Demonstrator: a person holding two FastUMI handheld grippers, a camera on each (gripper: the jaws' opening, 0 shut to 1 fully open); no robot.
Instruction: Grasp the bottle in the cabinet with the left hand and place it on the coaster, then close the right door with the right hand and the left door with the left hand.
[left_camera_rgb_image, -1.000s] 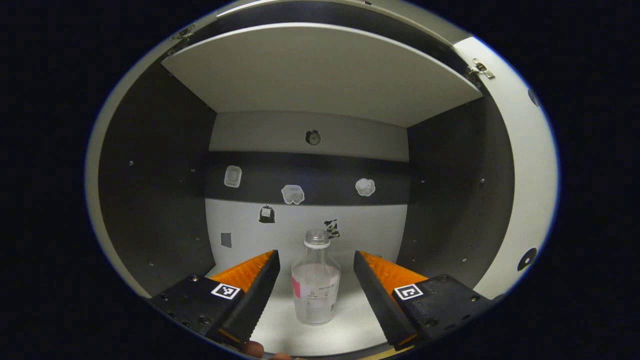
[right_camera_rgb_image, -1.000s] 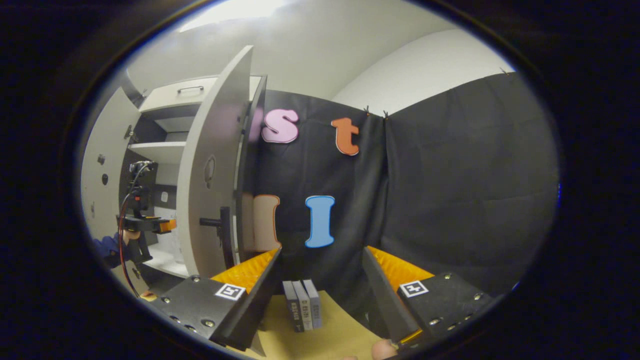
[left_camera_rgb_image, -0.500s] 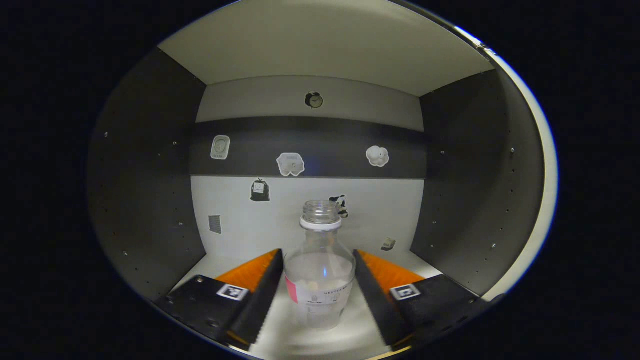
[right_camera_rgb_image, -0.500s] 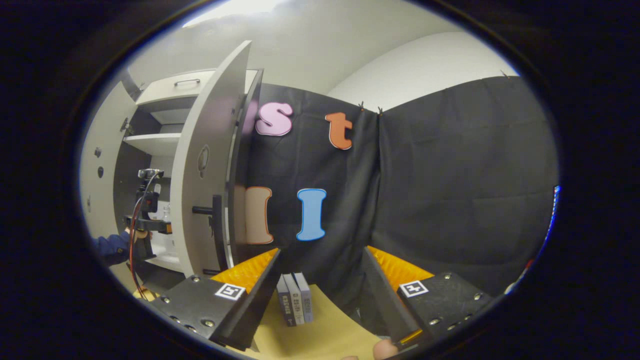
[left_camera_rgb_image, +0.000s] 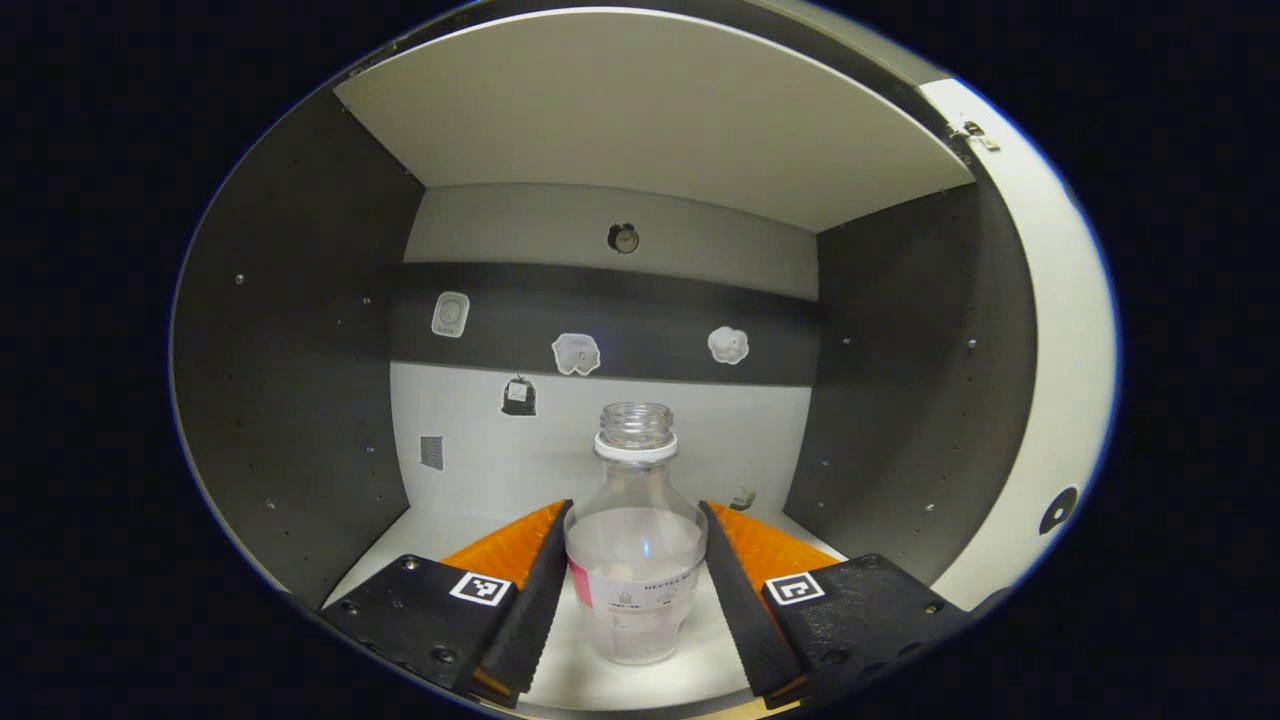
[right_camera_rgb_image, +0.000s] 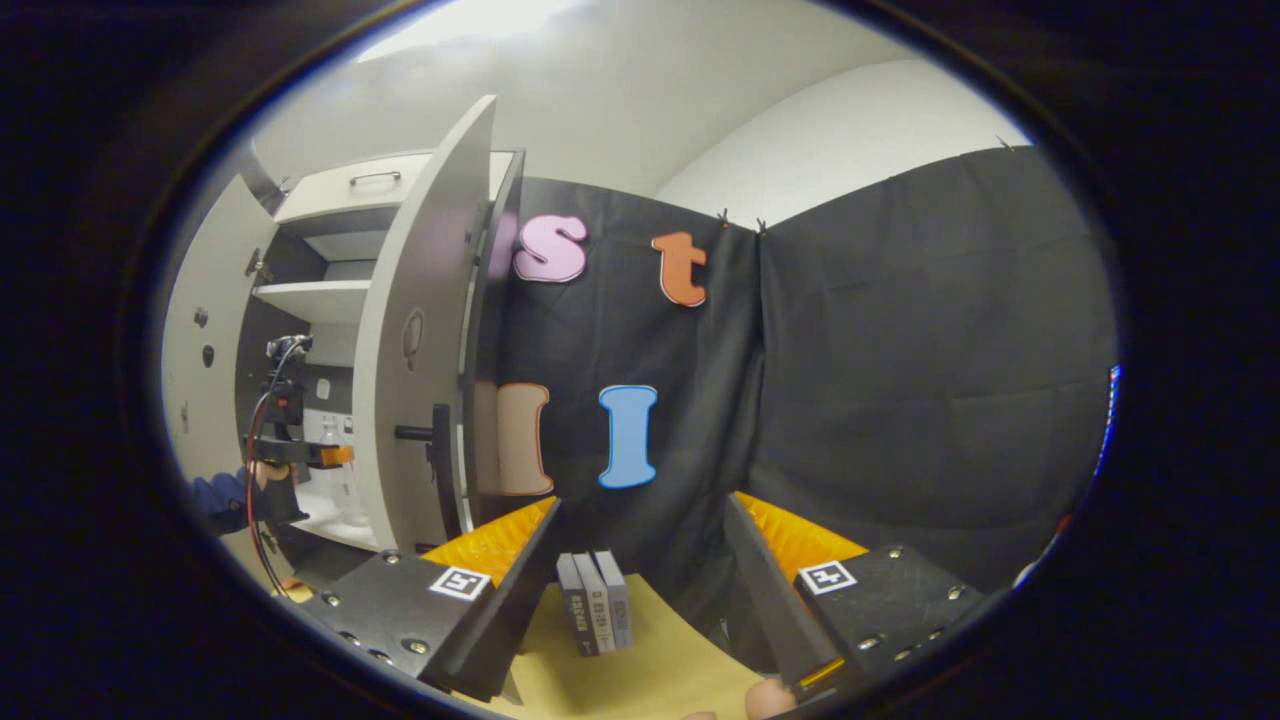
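pale cabinet shelf (left_camera_rgb_image: 690, 672) between dark side walls, carrying a clear glass bottle (left_camera_rgb_image: 636, 545) with a white neck ring, upright near the front edge. small dark object (left_camera_rgb_image: 741, 497) at the far right, too small to tell. yellowish tabletop (right_camera_rgb_image: 640, 675) bearing three grey books (right_camera_rgb_image: 594, 615) upright, side by side.

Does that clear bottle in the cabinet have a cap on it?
No: the bottle has an open mouth, just a white ring around its neck, in the left gripper view.
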